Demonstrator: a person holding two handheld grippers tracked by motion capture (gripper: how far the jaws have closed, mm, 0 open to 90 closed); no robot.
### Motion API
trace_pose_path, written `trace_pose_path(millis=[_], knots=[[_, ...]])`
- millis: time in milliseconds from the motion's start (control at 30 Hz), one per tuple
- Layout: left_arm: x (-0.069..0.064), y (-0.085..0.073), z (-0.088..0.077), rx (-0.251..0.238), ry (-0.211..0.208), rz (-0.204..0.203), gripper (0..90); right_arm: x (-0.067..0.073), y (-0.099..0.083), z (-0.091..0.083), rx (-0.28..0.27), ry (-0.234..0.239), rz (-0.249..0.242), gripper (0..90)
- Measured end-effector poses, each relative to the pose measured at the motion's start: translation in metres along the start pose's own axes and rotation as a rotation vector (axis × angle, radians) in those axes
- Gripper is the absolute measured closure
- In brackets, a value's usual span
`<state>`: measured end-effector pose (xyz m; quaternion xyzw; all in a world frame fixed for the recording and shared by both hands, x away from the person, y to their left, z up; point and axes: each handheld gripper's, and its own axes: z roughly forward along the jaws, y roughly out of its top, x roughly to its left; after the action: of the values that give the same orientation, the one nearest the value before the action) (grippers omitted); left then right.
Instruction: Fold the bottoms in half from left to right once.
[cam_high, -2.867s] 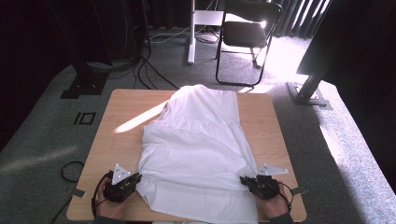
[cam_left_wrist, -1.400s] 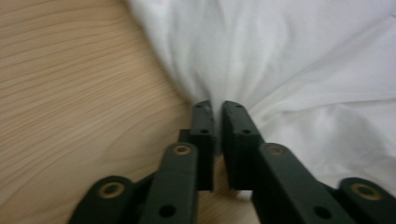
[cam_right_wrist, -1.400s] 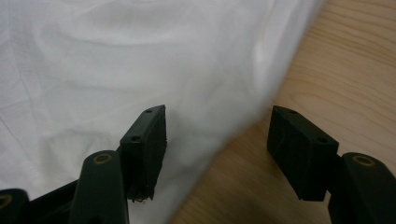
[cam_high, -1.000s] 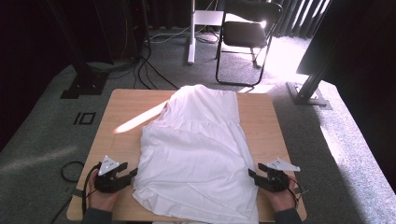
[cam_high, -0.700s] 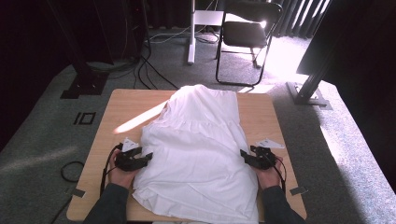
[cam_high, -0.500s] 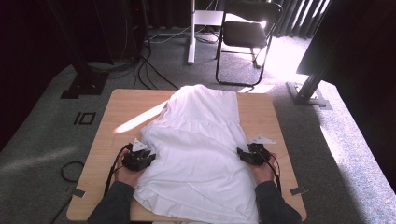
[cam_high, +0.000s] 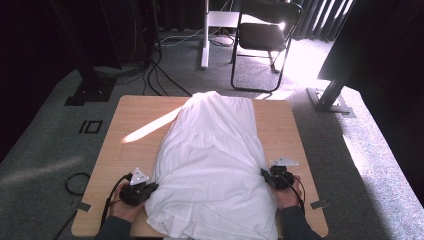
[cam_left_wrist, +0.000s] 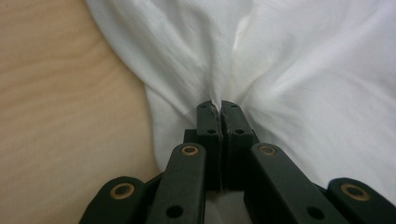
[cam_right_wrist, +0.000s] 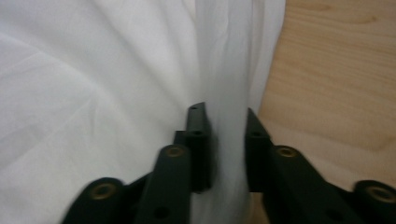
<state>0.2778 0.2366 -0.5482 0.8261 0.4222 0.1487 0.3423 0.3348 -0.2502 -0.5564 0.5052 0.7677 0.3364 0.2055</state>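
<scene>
White garment (cam_high: 215, 160) lies spread down the middle of the wooden tabletop (cam_high: 130, 150), narrow end toward the far edge, wide hem hanging just over the near edge. Left hand-held gripper (cam_high: 142, 189) sits at the garment's left border near the hem; in the left gripper view its jaws have just been closing and now stand pressed together on a pinched fold of the cloth (cam_left_wrist: 261, 70), fabric puckering away from the tips. Right hand-held gripper (cam_high: 270, 176) sits at the right border, a little farther up the tabletop than the left one. In the right gripper view its jaws have just been closing too; a thick bunch of cloth (cam_right_wrist: 93, 93) fills the gap between them, and whether the pads truly press on it is blurred. Bare wood shows just beside each gripper.
</scene>
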Motion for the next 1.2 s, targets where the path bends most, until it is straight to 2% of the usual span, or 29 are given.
trace_pose_path(millis=[67,133,300,367,400,433,500,533,567,600,633,667,700,733,767,833,900,1000,1200], knots=[[-0.005,-0.007,-0.006,0.002,-0.003,0.006,89.2,0.000,-0.006,-0.007,0.007,0.014,0.004,86.5],[-0.010,-0.015,-0.015,0.011,-0.007,0.013,89.2,-0.001,-0.014,-0.014,0.012,0.040,0.020,87.0],[-0.024,-0.030,-0.030,0.030,-0.021,0.039,89.2,0.002,-0.033,-0.034,0.016,0.067,0.030,86.9],[-0.027,-0.031,-0.032,0.015,-0.022,0.044,89.0,0.004,-0.040,-0.040,0.018,0.069,0.032,86.3],[-0.026,-0.030,-0.032,0.002,-0.021,0.039,87.6,0.004,-0.042,-0.042,0.020,0.073,0.041,84.6],[-0.021,-0.028,-0.034,-0.019,-0.028,0.014,84.9,0.004,-0.042,-0.043,0.020,0.079,0.050,82.0],[-0.016,-0.025,-0.036,-0.059,-0.019,-0.004,73.0,0.002,-0.041,-0.043,0.015,0.091,0.063,65.5],[-0.014,-0.023,-0.037,-0.076,-0.017,-0.011,66.4,0.001,-0.040,-0.042,0.007,0.089,0.061,61.3],[-0.010,-0.017,-0.041,-0.100,-0.020,-0.013,65.7,-0.001,-0.039,-0.042,-0.003,0.090,0.065,57.7],[-0.009,-0.013,-0.043,-0.119,-0.012,-0.013,61.1,-0.004,-0.033,-0.042,-0.026,0.097,0.076,52.5],[-0.005,-0.005,-0.047,-0.148,-0.001,-0.012,58.2,-0.005,-0.030,-0.042,-0.038,0.097,0.077,51.0],[-0.004,-0.002,-0.048,-0.157,0.004,-0.011,55.4,-0.007,-0.020,-0.043,-0.068,0.091,0.070,49.1],[-0.002,0.005,-0.049,-0.175,0.018,-0.002,53.8,-0.008,-0.016,-0.043,-0.077,0.089,0.064,48.0],[-0.002,0.005,-0.049,-0.175,0.018,-0.002,51.7,-0.008,-0.016,-0.043,-0.077,0.089,0.064,48.0],[0.002,0.016,-0.048,-0.196,0.042,0.013,51.7,-0.010,-0.008,-0.041,-0.094,0.084,0.057,46.7],[0.009,0.028,-0.042,-0.209,0.059,0.009,49.5,-0.013,0.015,-0.031,-0.116,0.082,0.039,47.4],[0.018,0.043,-0.031,-0.226,0.068,0.000,48.1,-0.016,0.033,-0.019,-0.122,0.098,0.025,49.6],[0.028,0.063,-0.012,-0.225,0.078,-0.007,48.0,-0.020,0.058,0.003,-0.122,0.106,0.020,51.0],[0.045,0.095,0.031,-0.168,0.065,-0.036,44.2,-0.023,0.096,0.046,-0.077,0.098,0.015,46.1]])
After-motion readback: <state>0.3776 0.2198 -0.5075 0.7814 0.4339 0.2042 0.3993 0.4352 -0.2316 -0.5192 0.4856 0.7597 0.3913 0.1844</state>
